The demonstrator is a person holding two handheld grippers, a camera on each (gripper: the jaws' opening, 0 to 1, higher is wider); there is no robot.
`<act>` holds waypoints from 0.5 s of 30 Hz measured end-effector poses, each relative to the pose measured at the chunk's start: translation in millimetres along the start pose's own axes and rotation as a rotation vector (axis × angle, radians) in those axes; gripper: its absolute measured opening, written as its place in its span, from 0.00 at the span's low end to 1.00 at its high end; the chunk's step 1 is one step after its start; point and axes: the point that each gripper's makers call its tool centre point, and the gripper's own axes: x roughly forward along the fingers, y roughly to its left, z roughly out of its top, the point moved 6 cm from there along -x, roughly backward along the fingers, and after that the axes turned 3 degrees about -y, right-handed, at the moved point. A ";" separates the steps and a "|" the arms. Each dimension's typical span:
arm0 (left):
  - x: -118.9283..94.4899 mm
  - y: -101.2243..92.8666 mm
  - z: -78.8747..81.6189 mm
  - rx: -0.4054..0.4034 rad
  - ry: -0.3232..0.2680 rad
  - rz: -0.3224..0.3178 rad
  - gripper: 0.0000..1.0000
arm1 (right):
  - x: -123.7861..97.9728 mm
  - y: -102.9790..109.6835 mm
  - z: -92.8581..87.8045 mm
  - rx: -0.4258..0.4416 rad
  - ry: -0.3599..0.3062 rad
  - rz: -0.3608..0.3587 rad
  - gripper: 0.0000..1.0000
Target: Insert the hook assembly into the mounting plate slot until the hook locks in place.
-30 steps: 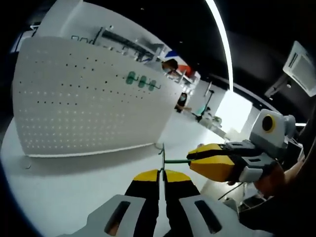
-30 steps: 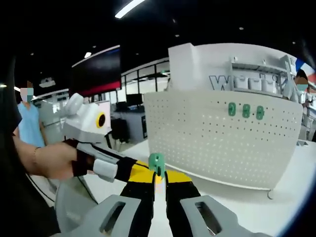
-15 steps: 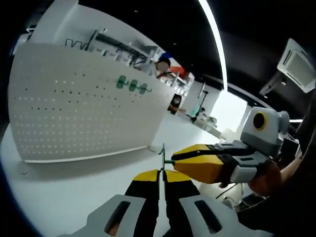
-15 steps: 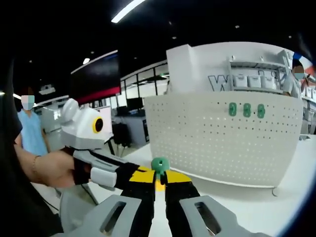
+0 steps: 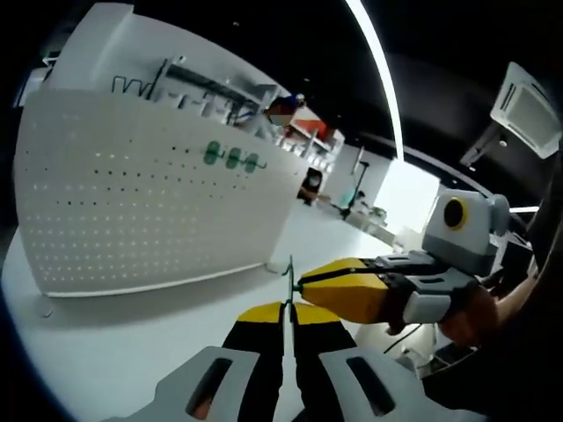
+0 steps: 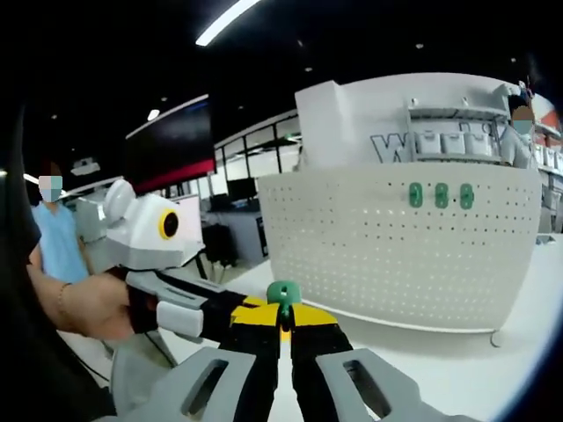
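Since a second ago our right gripper [image 5: 303,286] has slid closer across the left gripper view, until its yellow tips meet the hook [image 5: 289,274] that our left gripper [image 5: 285,308] pinches between clenched jaws. In the right gripper view, the right gripper [image 6: 281,309] is clenched on the hook's green plate [image 6: 283,294], with the left gripper [image 6: 251,315] coming in from the left, its tips touching that same piece. We hold the assembly in the air, well apart from the pegboard [image 6: 396,255], which stands upright on the white table [image 5: 106,338] and carries three green hooks [image 6: 440,195] near its top. Behind it we see white shelving [image 6: 457,136], ceiling strip lights [image 5: 374,70] and a dim, open workshop floor with people [image 6: 57,242] standing about.
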 end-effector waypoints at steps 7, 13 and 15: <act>-3.1 -2.9 -2.8 0.028 0.002 0.015 0.03 | -1.1 3.6 -1.0 -0.015 0.005 0.008 0.00; -4.4 -2.1 -5.6 0.075 0.021 0.025 0.06 | -0.4 2.6 -1.0 -0.025 0.008 0.015 0.00; -5.0 -2.6 -12.3 0.096 0.072 0.029 0.11 | 1.1 0.7 0.2 -0.027 0.005 0.014 0.00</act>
